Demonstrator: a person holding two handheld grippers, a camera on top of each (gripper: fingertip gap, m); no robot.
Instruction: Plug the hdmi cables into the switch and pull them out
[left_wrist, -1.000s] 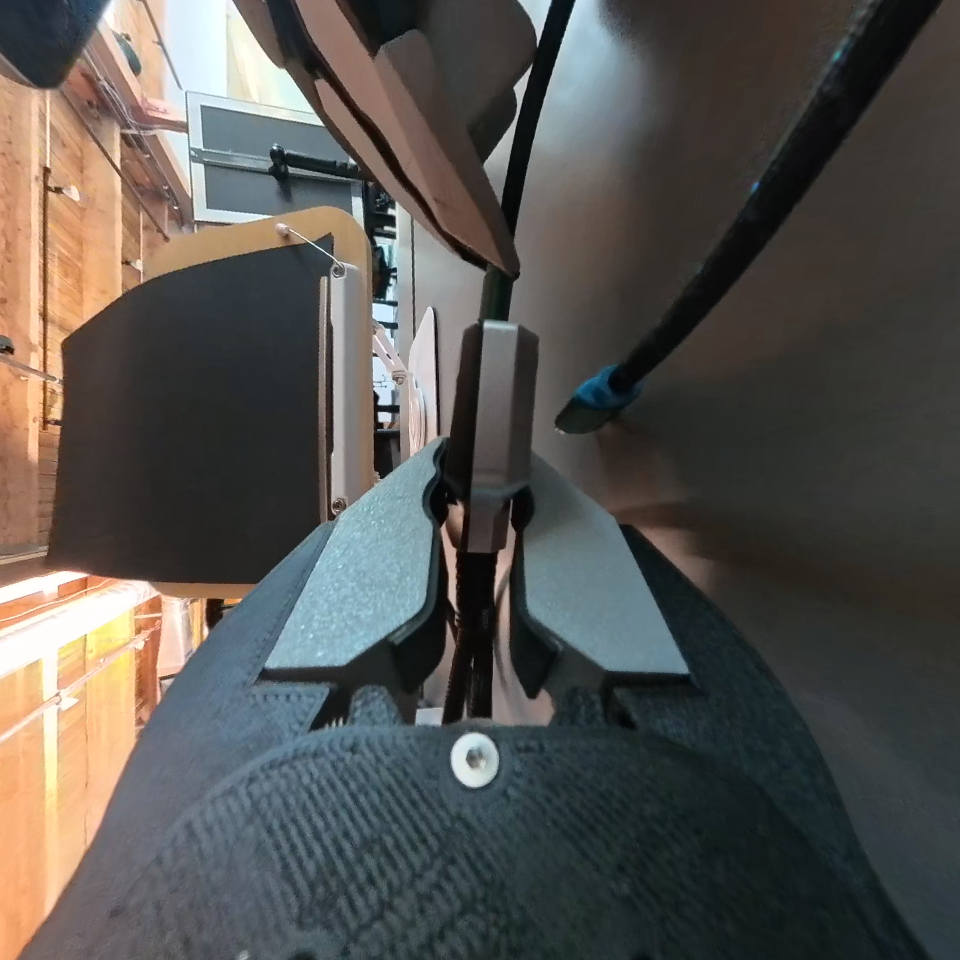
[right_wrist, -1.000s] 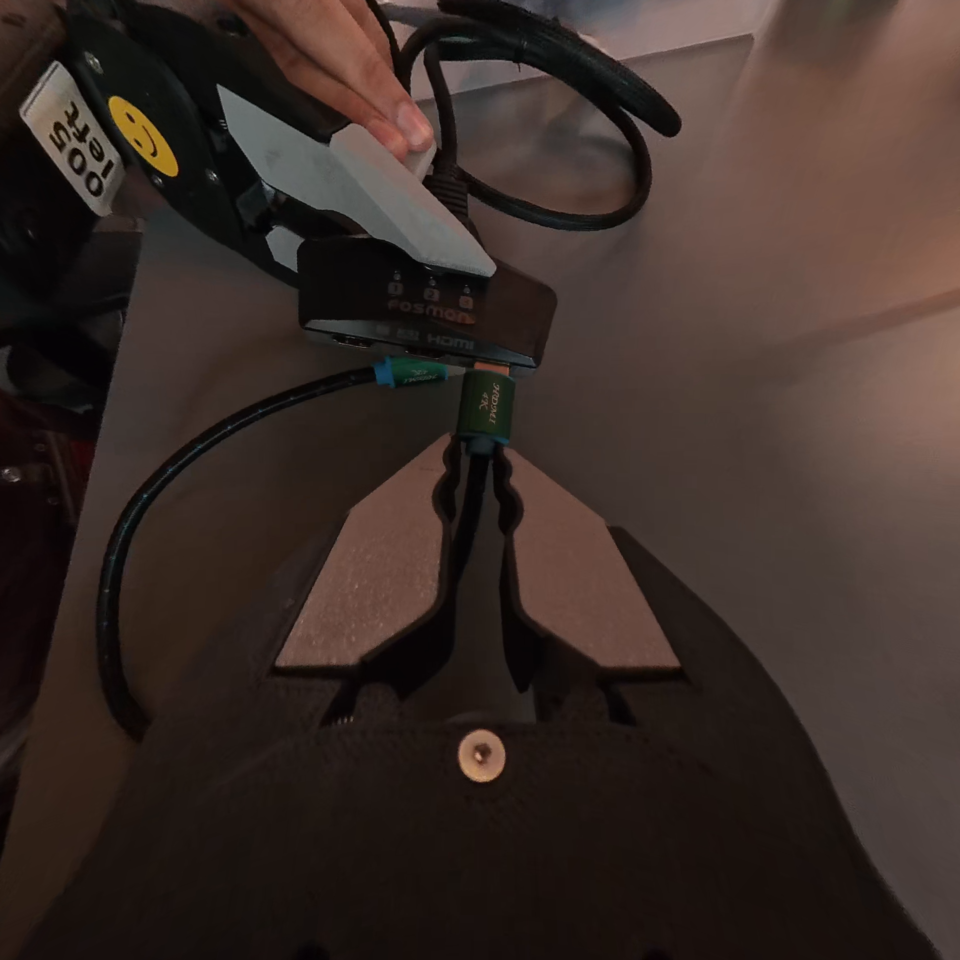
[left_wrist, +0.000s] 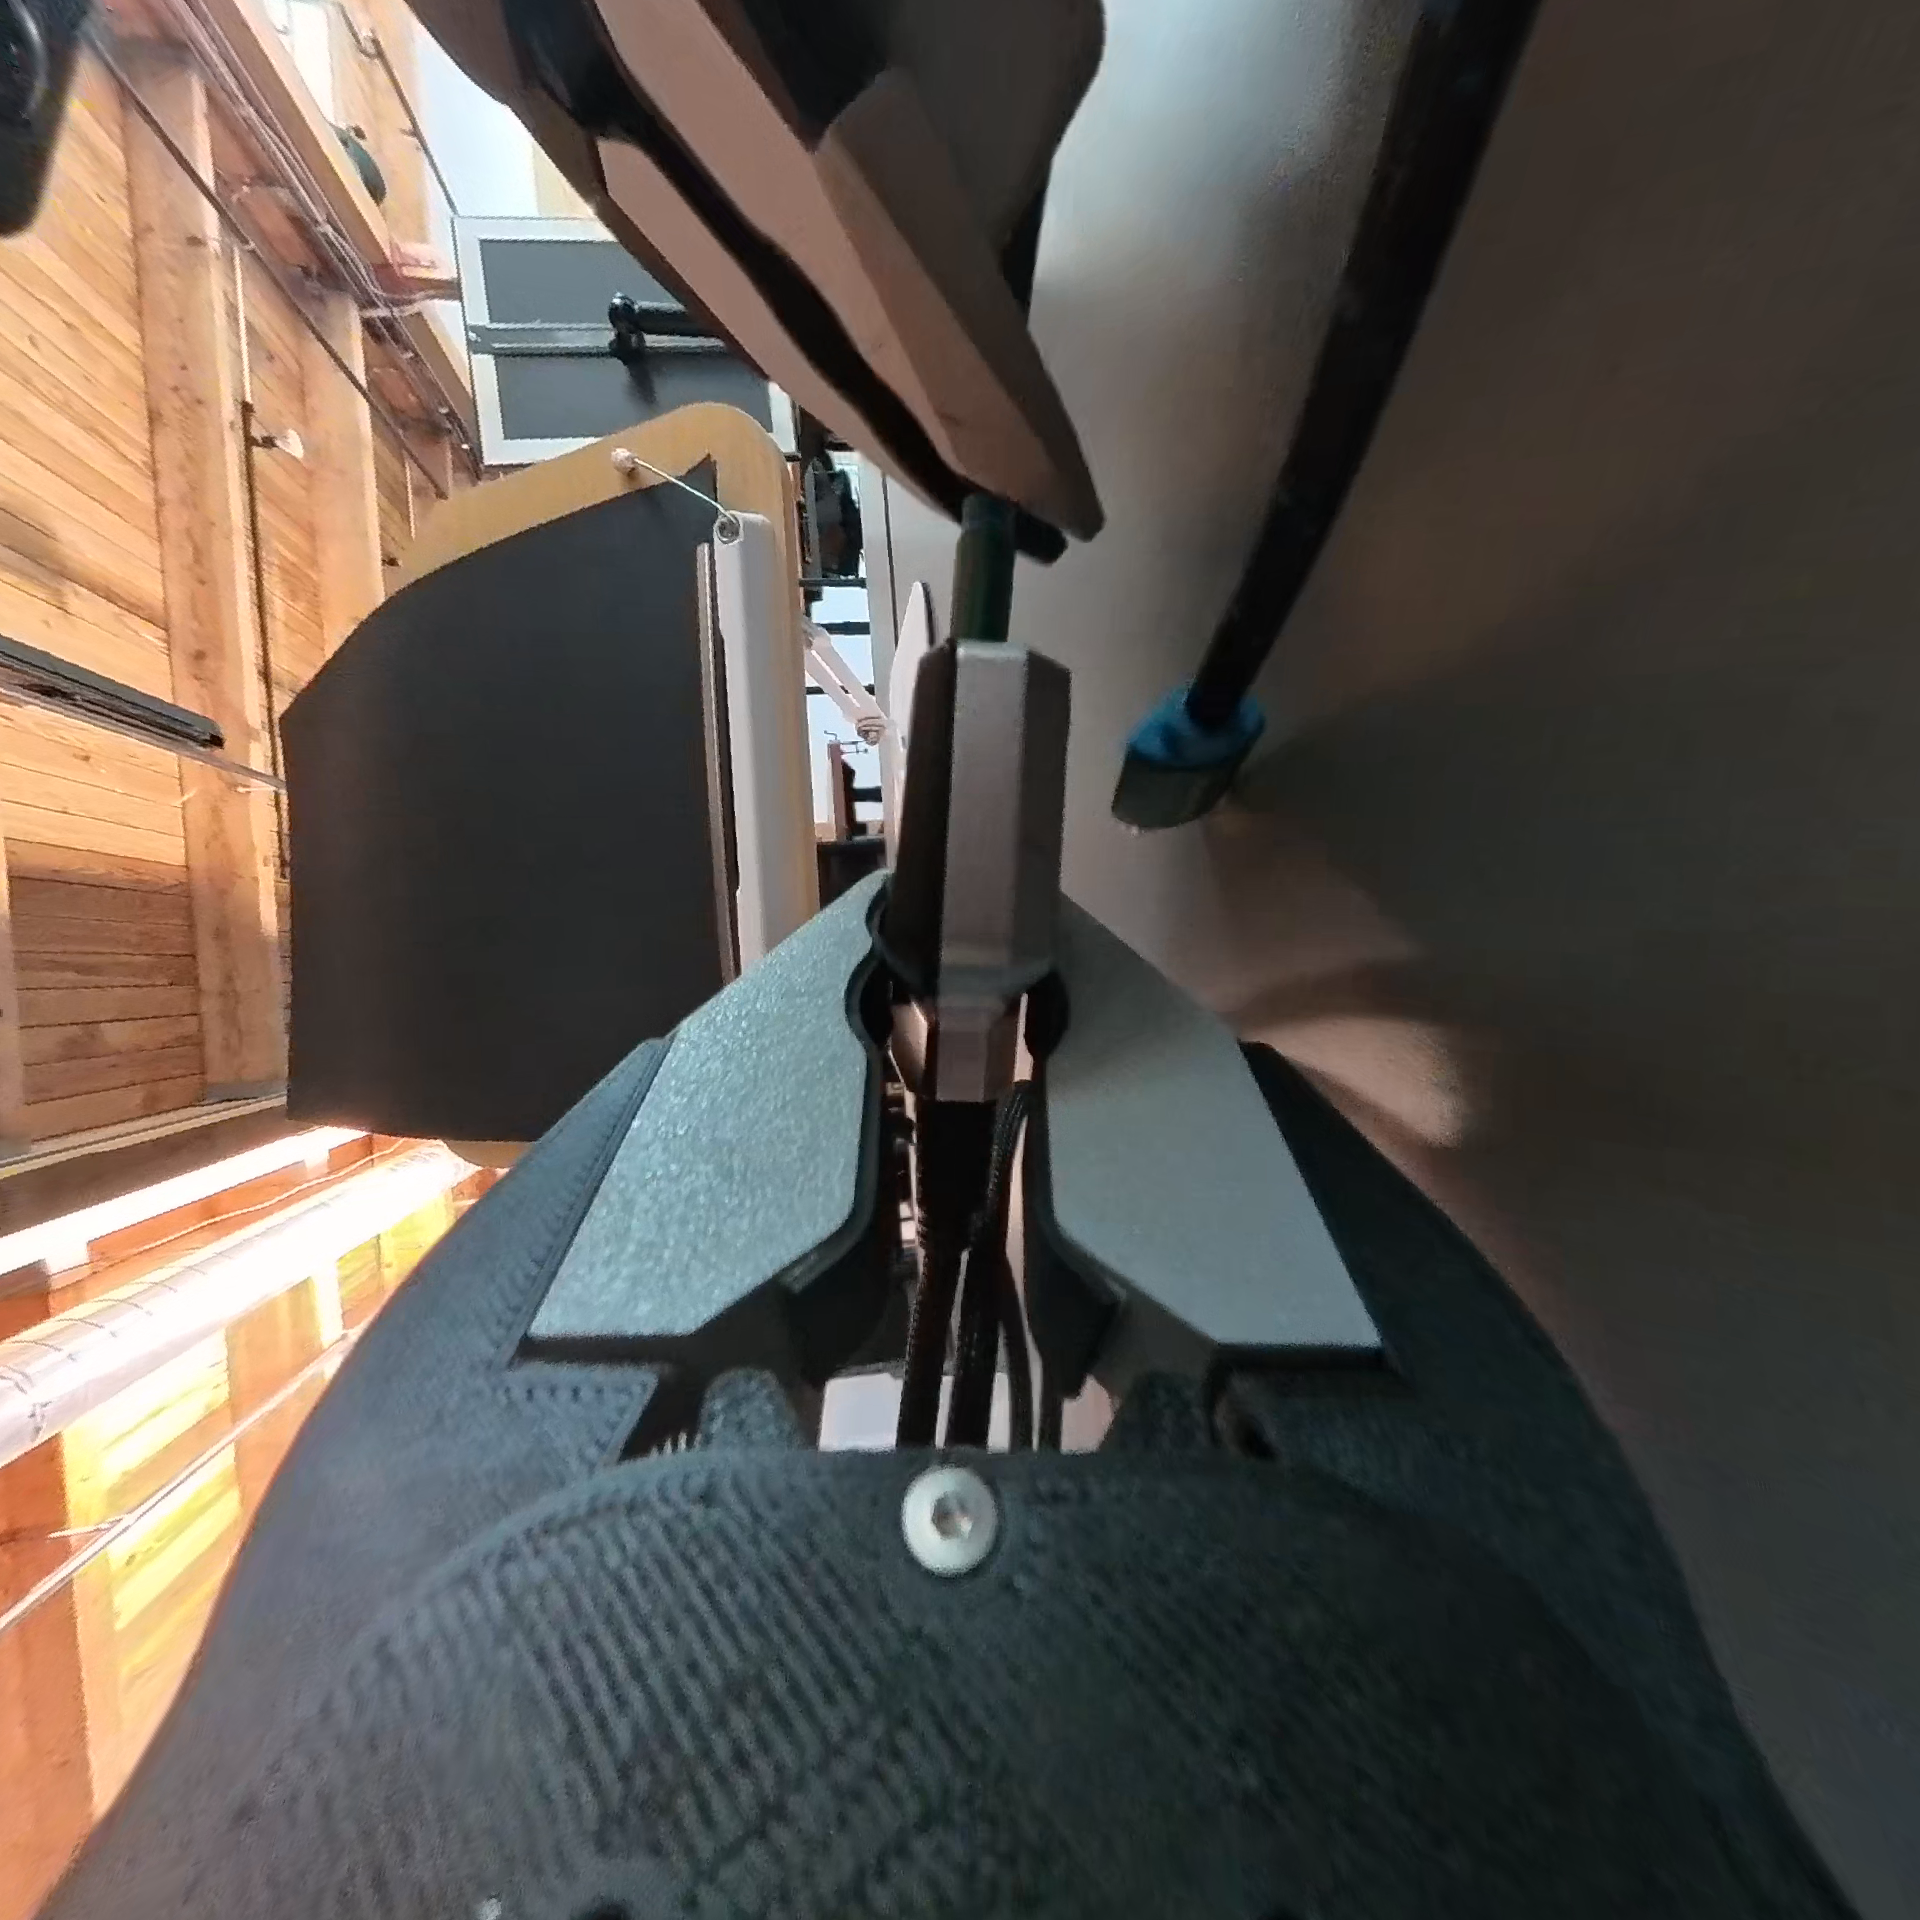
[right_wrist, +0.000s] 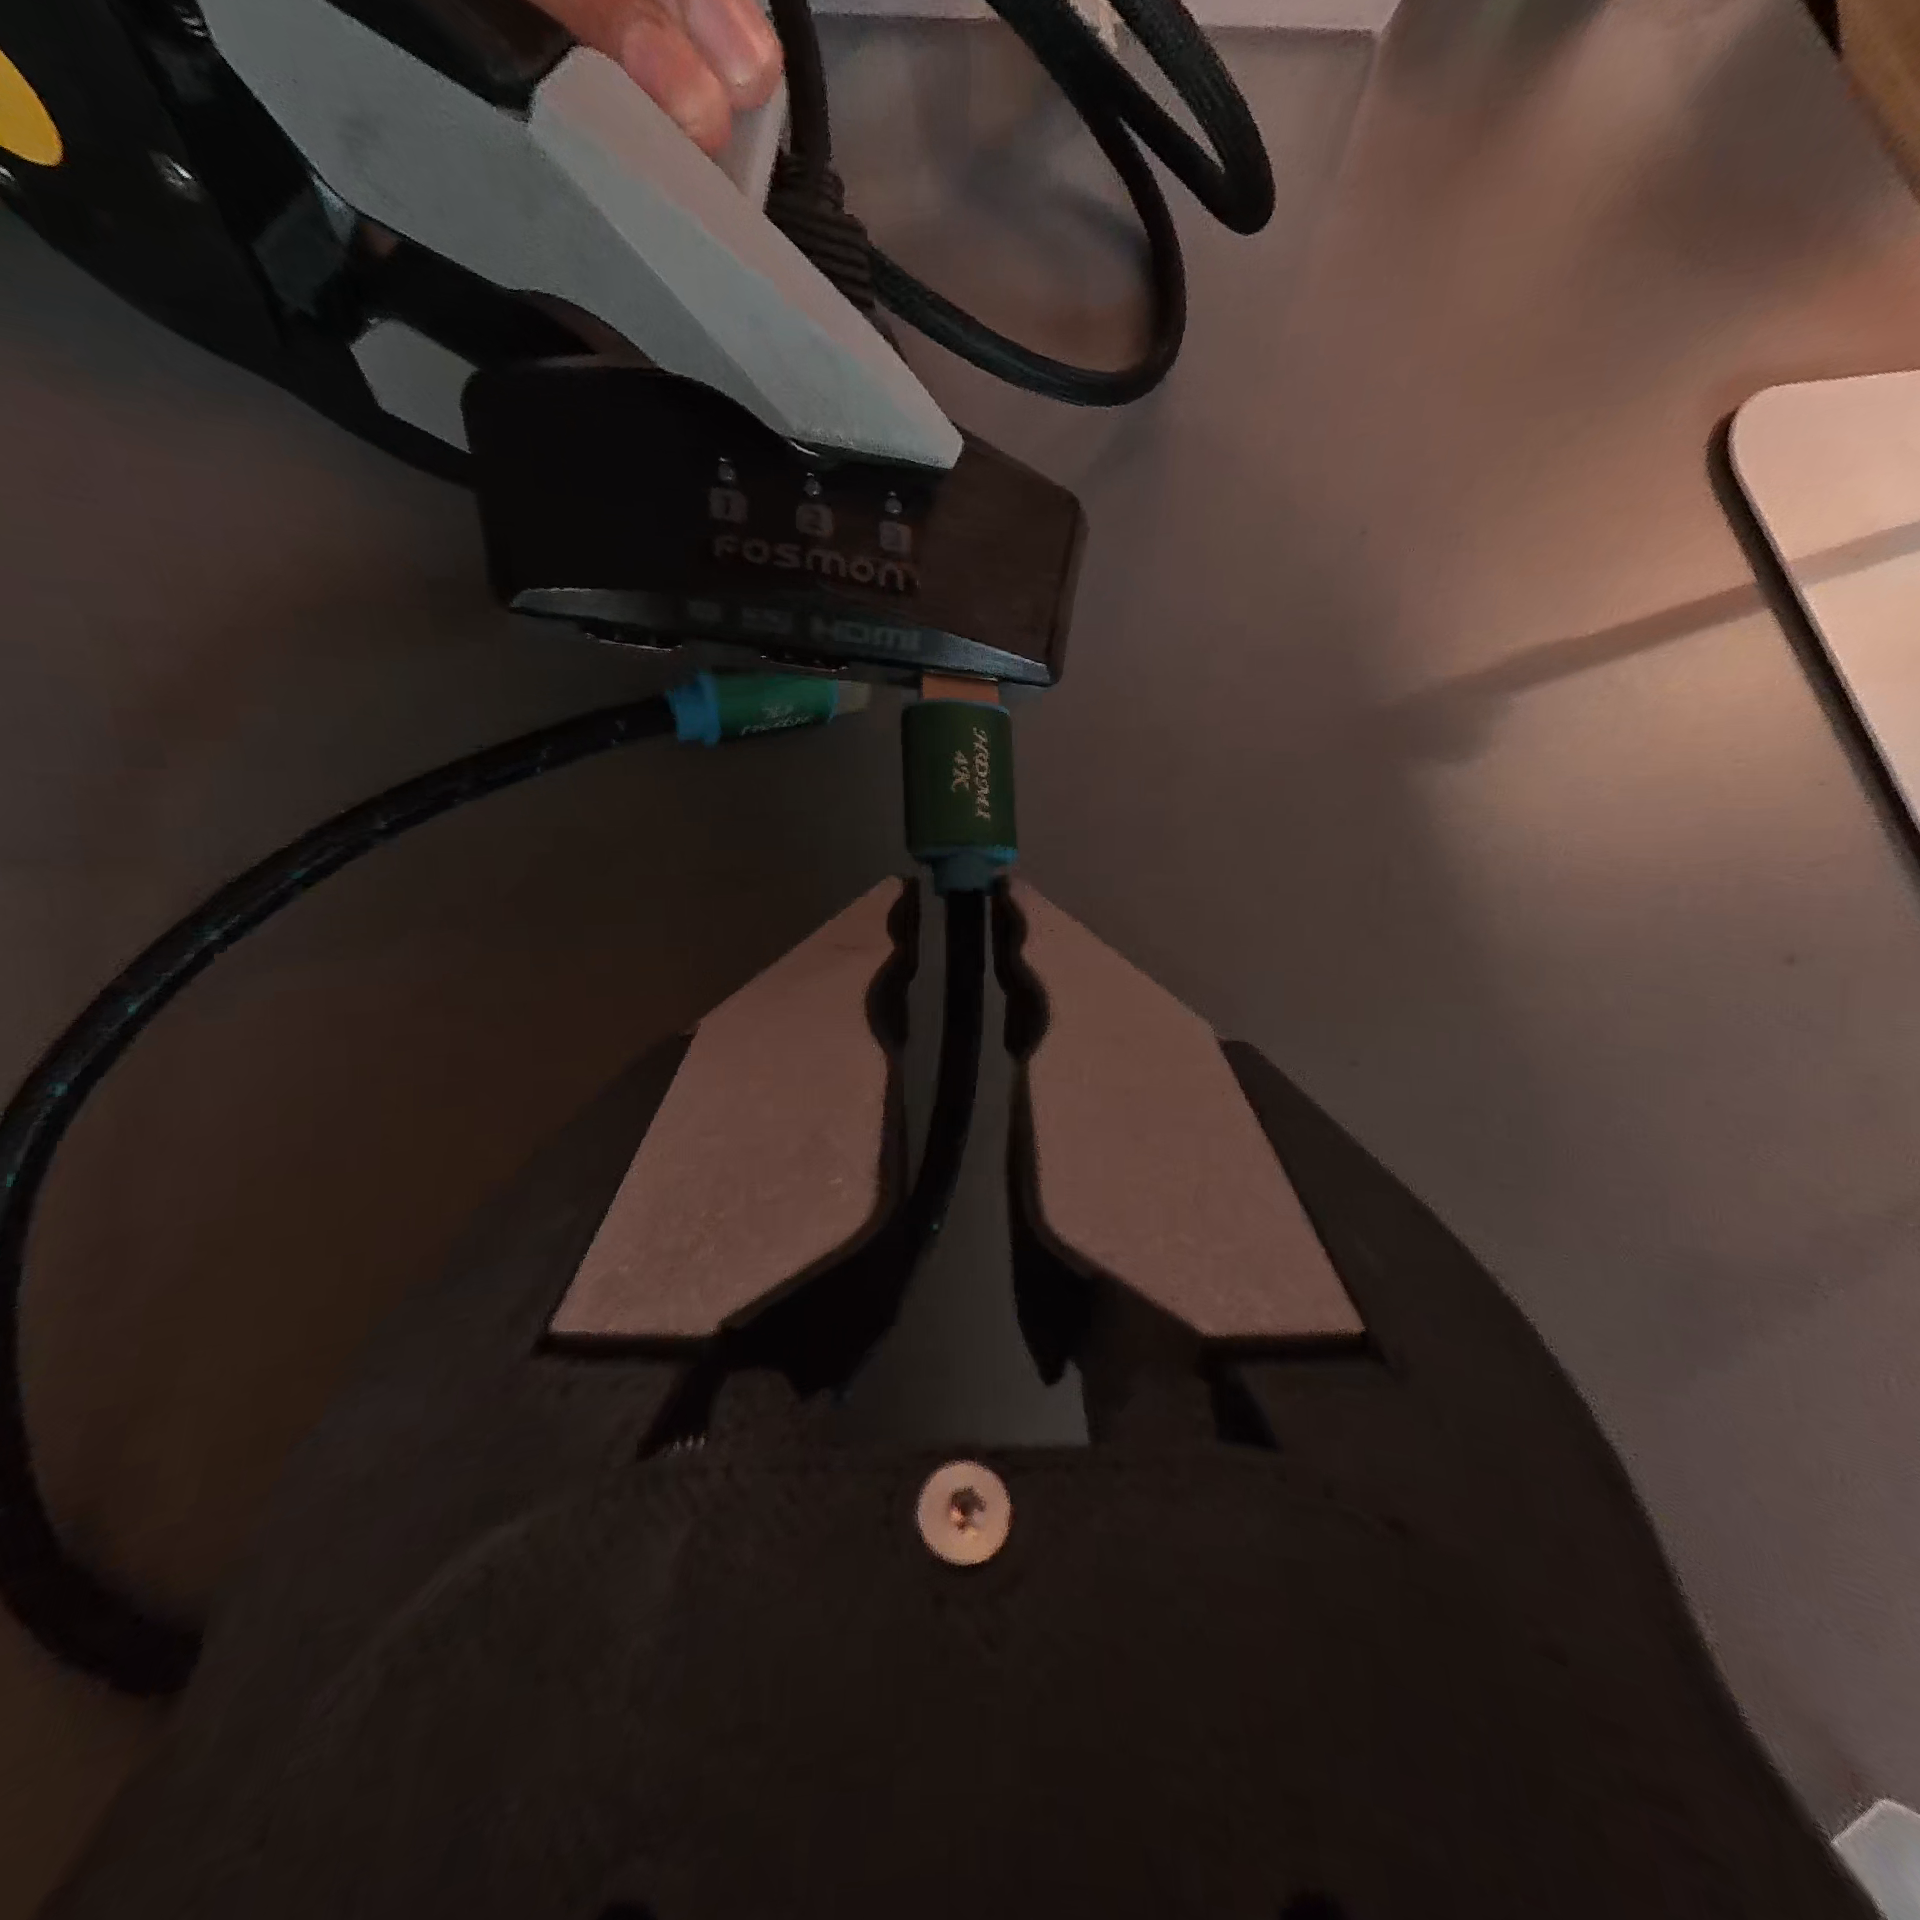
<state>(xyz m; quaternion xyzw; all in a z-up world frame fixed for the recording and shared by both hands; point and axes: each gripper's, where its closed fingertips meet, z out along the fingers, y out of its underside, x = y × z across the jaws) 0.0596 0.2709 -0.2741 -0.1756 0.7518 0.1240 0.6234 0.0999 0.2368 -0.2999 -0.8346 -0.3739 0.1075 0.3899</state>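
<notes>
Grey table (right_wrist: 1455, 935) under dim light carries a black HDMI switch (right_wrist: 977, 561), clamped edge-on in the left gripper (left_wrist: 971, 966). At twelve o'clock from the right gripper (right_wrist: 961, 914) – narrowly parted, pinching a black cable (right_wrist: 961, 1039) – its green plug (right_wrist: 956, 774) meets the switch's port. Another green plug (right_wrist: 769, 707) lies loose at ten o'clock.

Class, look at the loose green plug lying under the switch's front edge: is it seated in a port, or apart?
Apart. The right wrist view shows the loose green plug lying sideways below the switch, its tip outside any port.
</notes>
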